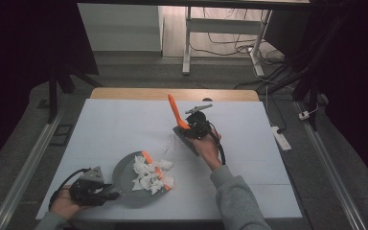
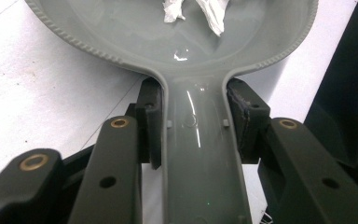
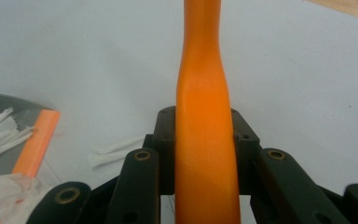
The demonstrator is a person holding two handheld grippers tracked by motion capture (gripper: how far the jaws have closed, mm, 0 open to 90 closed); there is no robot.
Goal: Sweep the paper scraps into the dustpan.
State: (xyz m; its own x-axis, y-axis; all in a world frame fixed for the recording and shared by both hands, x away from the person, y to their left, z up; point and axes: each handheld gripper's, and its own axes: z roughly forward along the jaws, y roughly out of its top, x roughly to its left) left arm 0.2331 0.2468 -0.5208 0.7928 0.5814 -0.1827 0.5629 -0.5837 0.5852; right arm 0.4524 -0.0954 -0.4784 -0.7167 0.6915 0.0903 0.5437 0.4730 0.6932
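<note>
Gripping the handle of a grey dustpan at the near left of the bench, the left gripper has its jaws clamped on it. Crumpled white paper scraps and an orange strip lie in the pan. Farther back, the right gripper has its jaws closed around an orange brush handle, tilted up above the bench.
</note>
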